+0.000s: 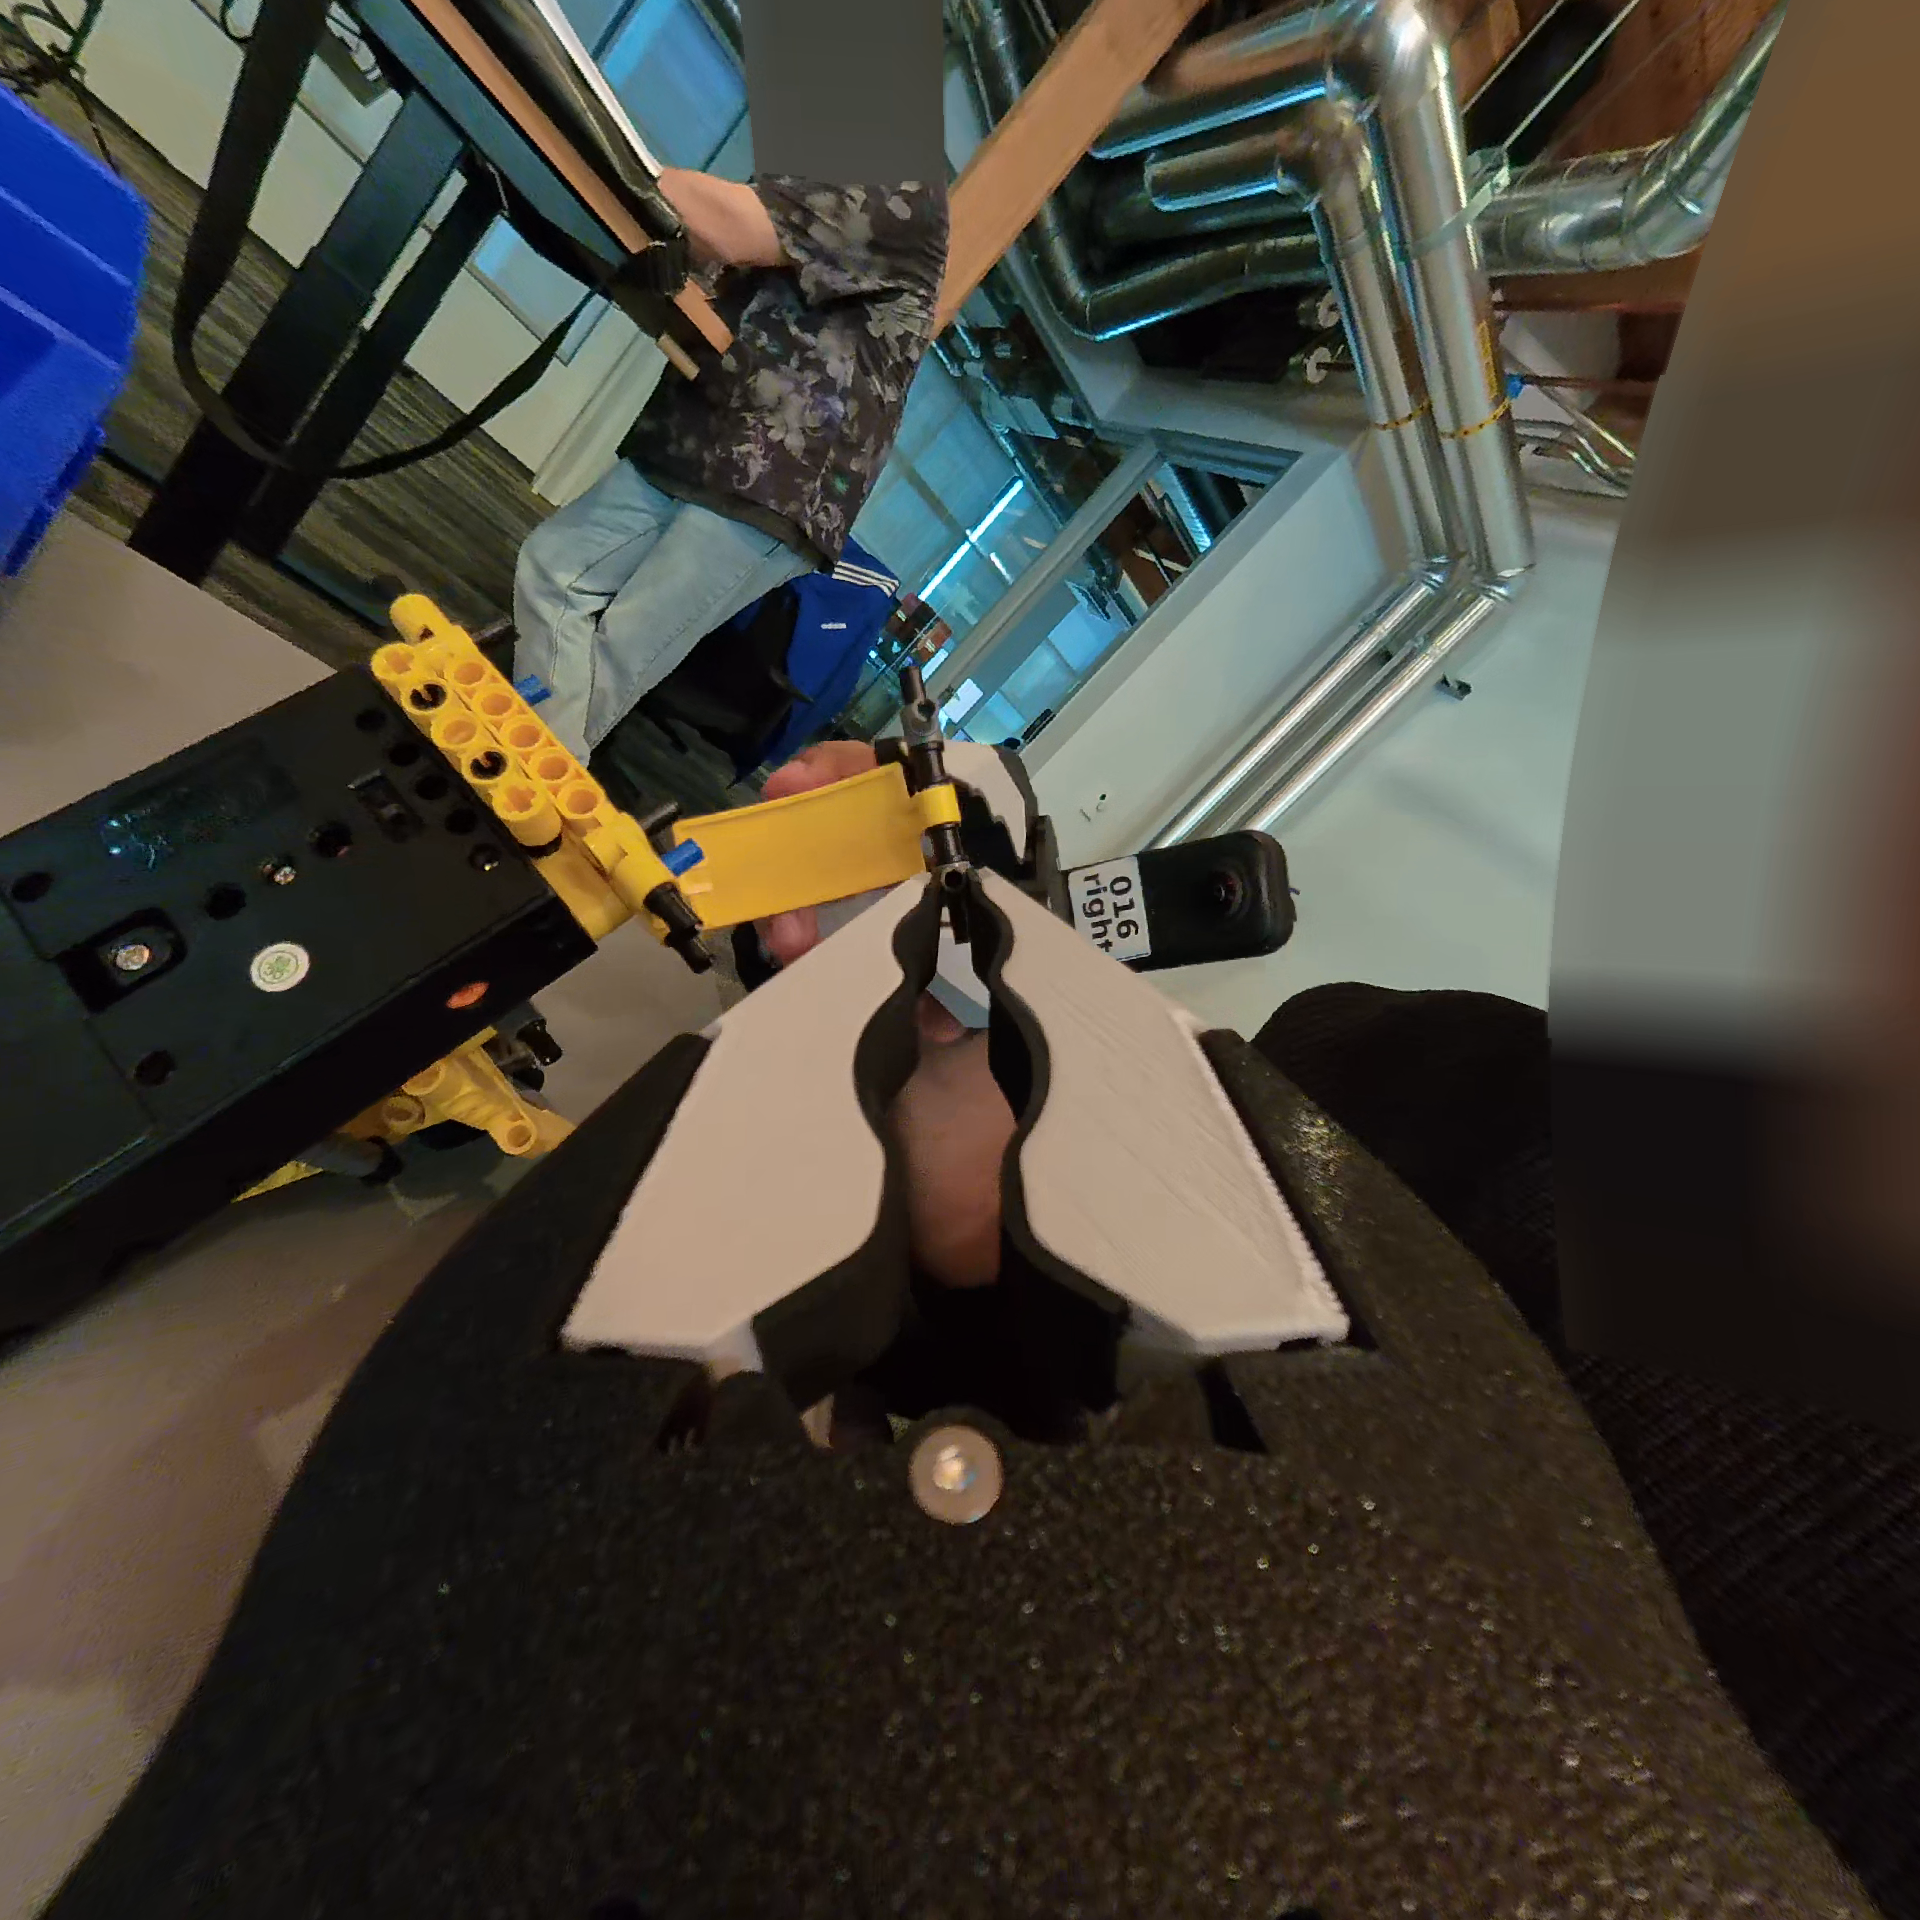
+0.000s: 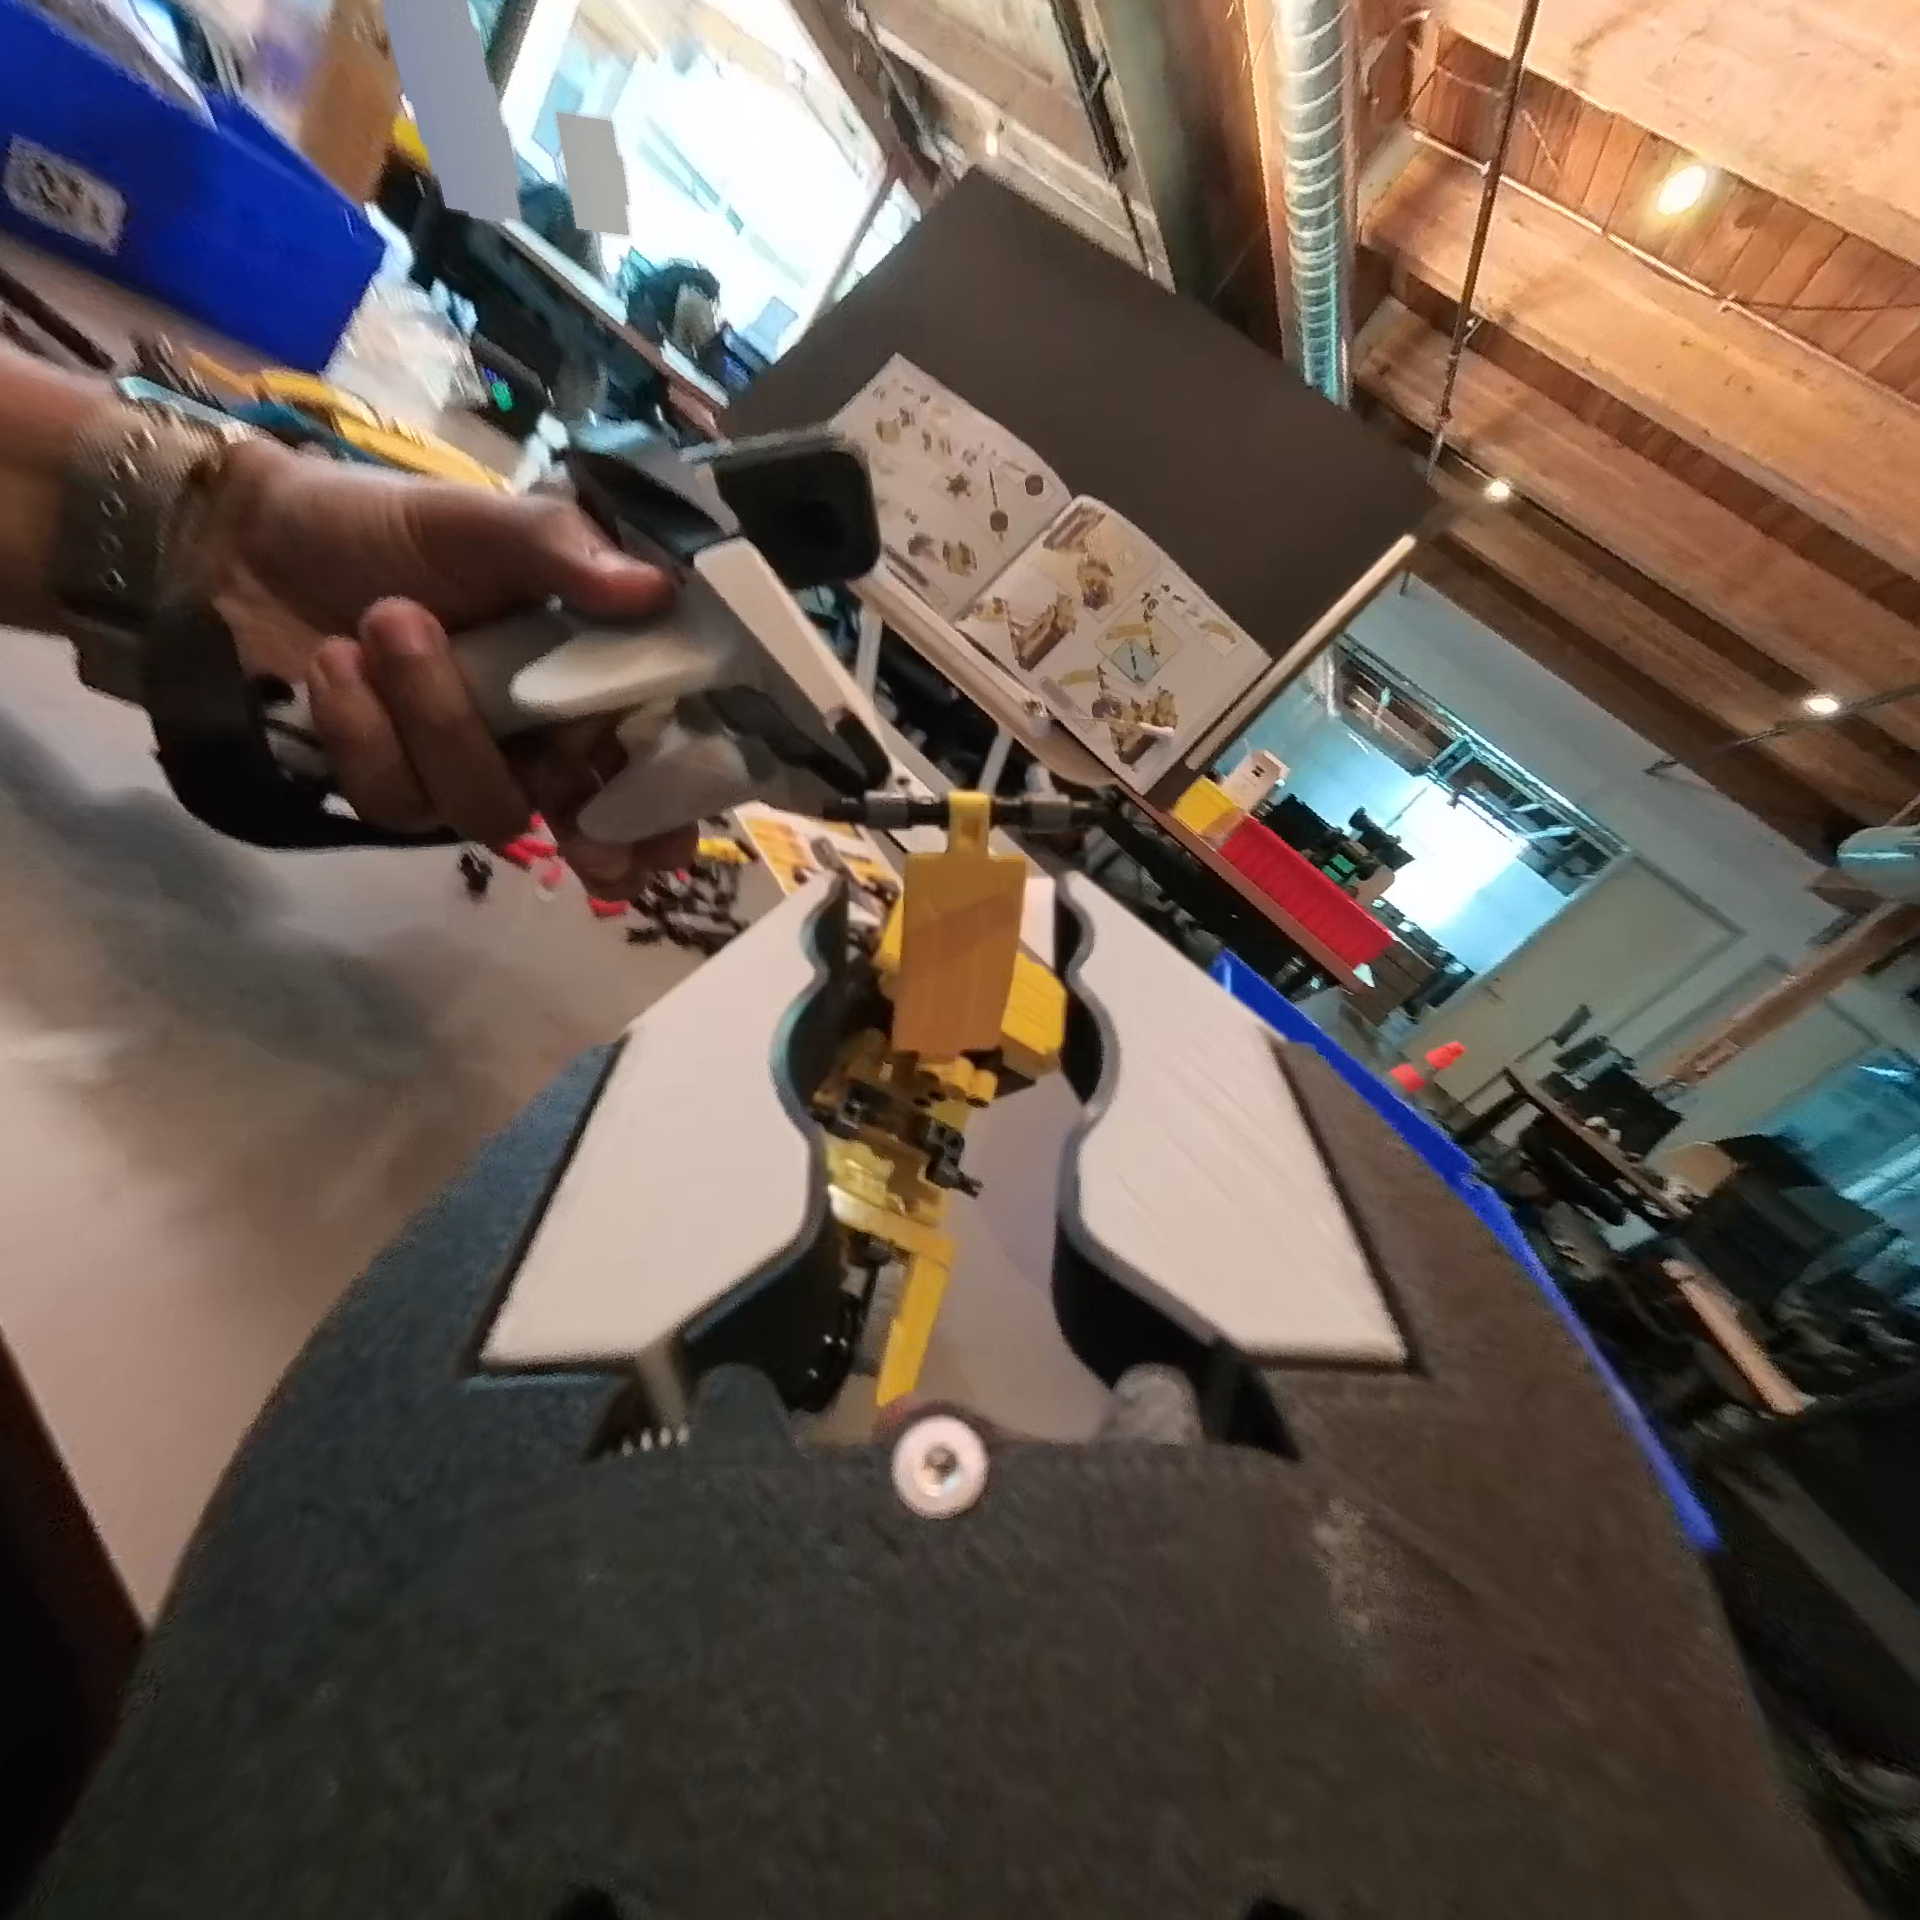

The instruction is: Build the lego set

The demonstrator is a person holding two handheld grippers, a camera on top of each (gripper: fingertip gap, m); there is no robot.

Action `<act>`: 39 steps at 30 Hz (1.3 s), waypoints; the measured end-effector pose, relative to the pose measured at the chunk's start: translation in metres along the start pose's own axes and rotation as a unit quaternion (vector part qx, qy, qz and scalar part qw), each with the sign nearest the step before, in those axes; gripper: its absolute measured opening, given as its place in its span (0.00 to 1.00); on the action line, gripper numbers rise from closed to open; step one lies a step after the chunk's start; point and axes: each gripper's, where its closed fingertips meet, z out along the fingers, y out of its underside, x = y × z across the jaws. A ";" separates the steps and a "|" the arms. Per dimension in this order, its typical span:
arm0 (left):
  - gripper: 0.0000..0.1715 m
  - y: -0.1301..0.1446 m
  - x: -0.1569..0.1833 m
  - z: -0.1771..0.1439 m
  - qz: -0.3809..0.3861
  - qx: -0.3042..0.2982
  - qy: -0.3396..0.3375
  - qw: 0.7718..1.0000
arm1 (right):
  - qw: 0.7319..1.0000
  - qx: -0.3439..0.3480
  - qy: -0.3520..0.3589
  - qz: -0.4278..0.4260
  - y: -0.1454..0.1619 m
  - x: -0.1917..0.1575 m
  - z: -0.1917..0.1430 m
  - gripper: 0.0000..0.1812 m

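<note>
A yellow and black brick-built model stands on the table, with a black box body (image 1: 260, 935) and yellow beams (image 1: 499, 738). A yellow panel (image 1: 800, 852) sticks out from it and ends in a thin black axle (image 1: 940, 831). My left gripper (image 1: 951, 899) is shut on that axle's end. In the right wrist view, the left gripper (image 2: 883, 805) meets the axle (image 2: 1029, 808) from the left, held by a hand (image 2: 416, 623). My right gripper (image 2: 951, 914) has its jaws apart around the yellow panel (image 2: 956, 966), with gaps showing on both sides. The model's body (image 2: 904, 1132) shows through the gap.
An open instruction booklet (image 2: 1049, 582) leans on a dark stand. Loose small bricks (image 2: 665, 904) lie on the grey table (image 2: 260, 987). Blue bins (image 2: 187, 218) (image 1: 52, 312) stand at the table's edge. A seated person (image 1: 748, 416) is beyond the table. The right gripper's camera (image 1: 1216, 894) faces me.
</note>
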 end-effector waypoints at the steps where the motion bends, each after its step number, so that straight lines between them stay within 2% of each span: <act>1: 0.02 -0.001 0.000 0.000 -0.001 0.002 0.002 1.000 | 1.000 0.015 -0.004 0.018 -0.004 0.000 -0.001 0.24; 4: 0.02 -0.002 0.003 0.000 -0.012 0.006 0.014 1.000 | 0.993 0.072 -0.016 0.091 -0.015 0.002 -0.004 0.31; 7: 0.02 0.001 0.008 0.001 -0.025 0.002 0.036 0.999 | 0.981 0.123 -0.025 0.146 -0.025 0.004 -0.005 0.32; 9: 0.02 0.003 0.012 0.002 -0.035 -0.003 0.051 0.998 | 0.978 0.131 -0.037 0.156 -0.027 0.000 -0.004 0.32; 20: 0.02 0.014 0.024 0.006 -0.061 -0.034 0.092 0.993 | 0.983 0.137 -0.043 0.117 -0.034 -0.008 -0.006 0.35; 24: 0.02 0.018 0.026 0.006 -0.066 -0.046 0.100 0.992 | 0.985 0.140 -0.034 0.096 -0.037 -0.006 -0.009 0.28; 28: 0.02 0.020 0.027 0.007 -0.066 -0.051 0.103 0.991 | 0.985 0.140 -0.036 0.091 -0.038 -0.006 -0.011 0.27; 39: 0.02 0.022 0.030 0.007 -0.076 -0.057 0.115 0.989 | 0.986 0.131 -0.057 0.084 -0.039 -0.014 -0.011 0.34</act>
